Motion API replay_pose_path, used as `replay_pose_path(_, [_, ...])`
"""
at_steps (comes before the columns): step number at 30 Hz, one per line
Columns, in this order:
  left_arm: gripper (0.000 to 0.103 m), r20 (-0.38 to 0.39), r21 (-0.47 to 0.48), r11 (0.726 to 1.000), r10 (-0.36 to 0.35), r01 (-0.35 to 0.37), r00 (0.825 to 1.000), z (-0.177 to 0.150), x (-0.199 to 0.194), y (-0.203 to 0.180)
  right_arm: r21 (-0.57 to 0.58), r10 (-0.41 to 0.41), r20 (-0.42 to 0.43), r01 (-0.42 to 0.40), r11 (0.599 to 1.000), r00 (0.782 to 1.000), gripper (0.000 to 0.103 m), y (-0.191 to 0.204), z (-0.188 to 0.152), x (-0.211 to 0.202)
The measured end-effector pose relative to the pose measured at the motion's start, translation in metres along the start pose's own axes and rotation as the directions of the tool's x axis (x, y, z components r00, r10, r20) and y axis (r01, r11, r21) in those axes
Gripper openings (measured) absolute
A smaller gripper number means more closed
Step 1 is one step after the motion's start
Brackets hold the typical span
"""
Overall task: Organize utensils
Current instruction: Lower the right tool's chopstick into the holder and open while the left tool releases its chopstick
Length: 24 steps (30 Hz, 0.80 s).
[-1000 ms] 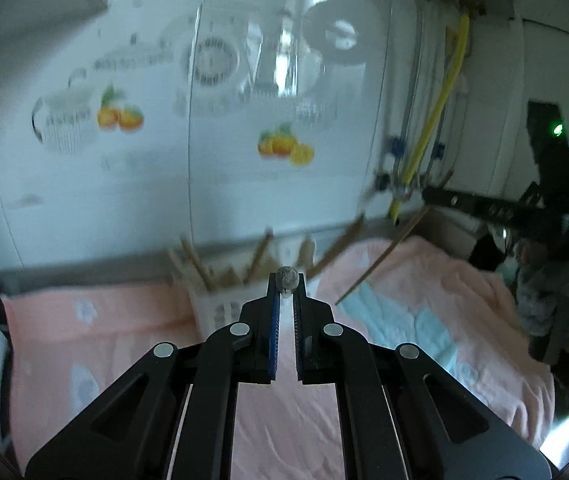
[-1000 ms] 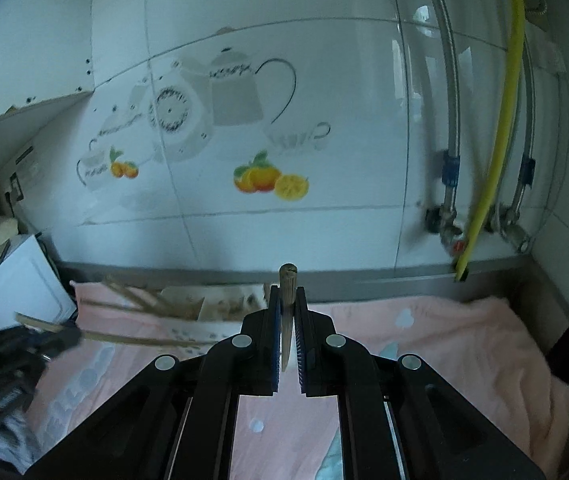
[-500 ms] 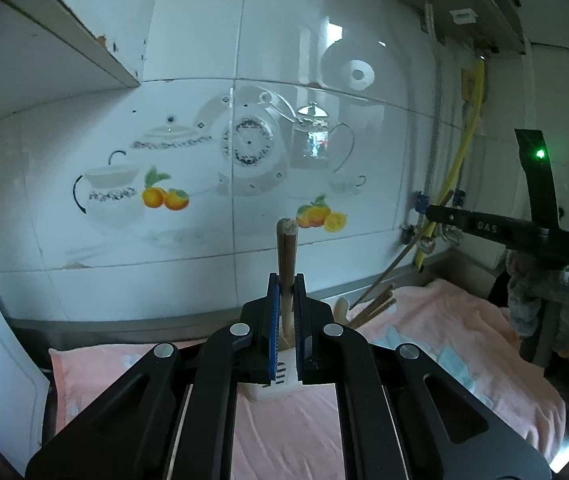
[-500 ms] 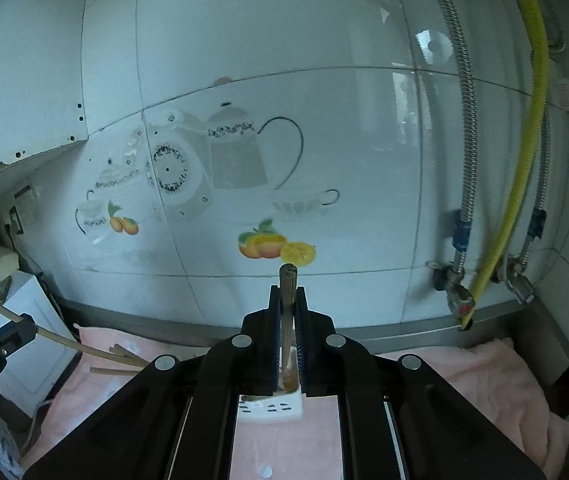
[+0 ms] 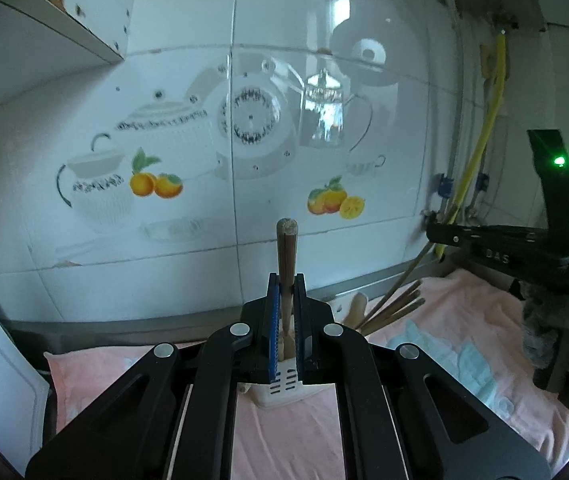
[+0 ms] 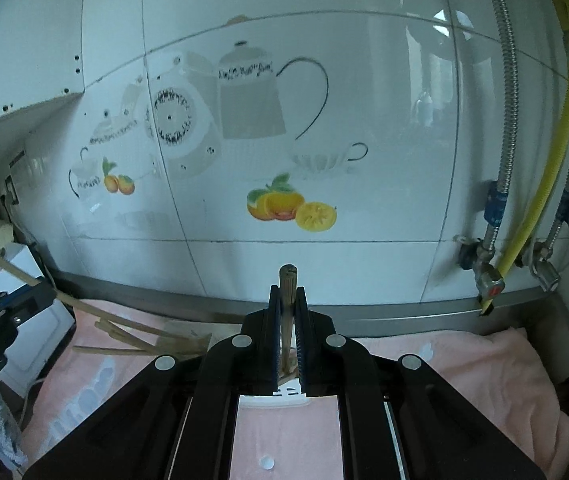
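Left gripper (image 5: 285,304) and right gripper (image 6: 287,308) are each clamping 1 thin stick, apparently pointing slightly downward.

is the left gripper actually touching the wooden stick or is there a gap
Touching. The left wrist view shows the left gripper shut on the wooden stick, blue pads pressed against both its sides with no gap.

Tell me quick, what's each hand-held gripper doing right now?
Left hand-held gripper: closed on wooden chopsticks.
Right hand-held gripper: closed on a wooden chopstick.
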<state>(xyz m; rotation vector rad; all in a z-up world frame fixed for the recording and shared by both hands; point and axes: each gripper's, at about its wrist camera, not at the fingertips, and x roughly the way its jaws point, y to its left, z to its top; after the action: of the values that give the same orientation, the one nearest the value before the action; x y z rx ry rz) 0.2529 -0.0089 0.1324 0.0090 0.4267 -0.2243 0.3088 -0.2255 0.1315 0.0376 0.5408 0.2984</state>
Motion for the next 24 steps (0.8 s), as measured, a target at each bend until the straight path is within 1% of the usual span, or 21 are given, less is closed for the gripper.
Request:
replay_pose_path(6, [0.005,-0.071,0.011,1.0,0.024,-0.024,0.997,-0.002,0.032,0.0,-0.026,0.0,-0.034,-0.001,1.0,0.999,0.007,0.006,-0.005,0.014])
replay_pose_path(9, [0.005,-0.097,0.01,1.0,0.025,-0.024,0.995,-0.006,0.044,-0.001,-0.032,-0.008,-0.051,0.006,0.999,0.999,0.007,0.007,-0.009,0.021])
replay_pose_path(13, [0.005,-0.12,0.01,1.0,0.02,-0.019,0.993,-0.013,0.054,-0.002,-0.028,-0.008,-0.065,0.006,1.0,0.998,0.007,0.005,-0.014,0.027])
replay_pose_path(18, [0.006,-0.147,-0.02,1.0,0.001,-0.004,0.989,-0.021,0.063,0.002,-0.021,-0.009,-0.084,0.008,1.0,0.996,0.007,0.001,-0.019,0.034])
replay_pose_path(24, [0.006,-0.155,-0.035,0.999,-0.002,-0.004,0.988,-0.026,0.067,0.006,-0.016,-0.012,-0.09,0.011,1.0,0.996,0.007,0.0,-0.021,0.037])
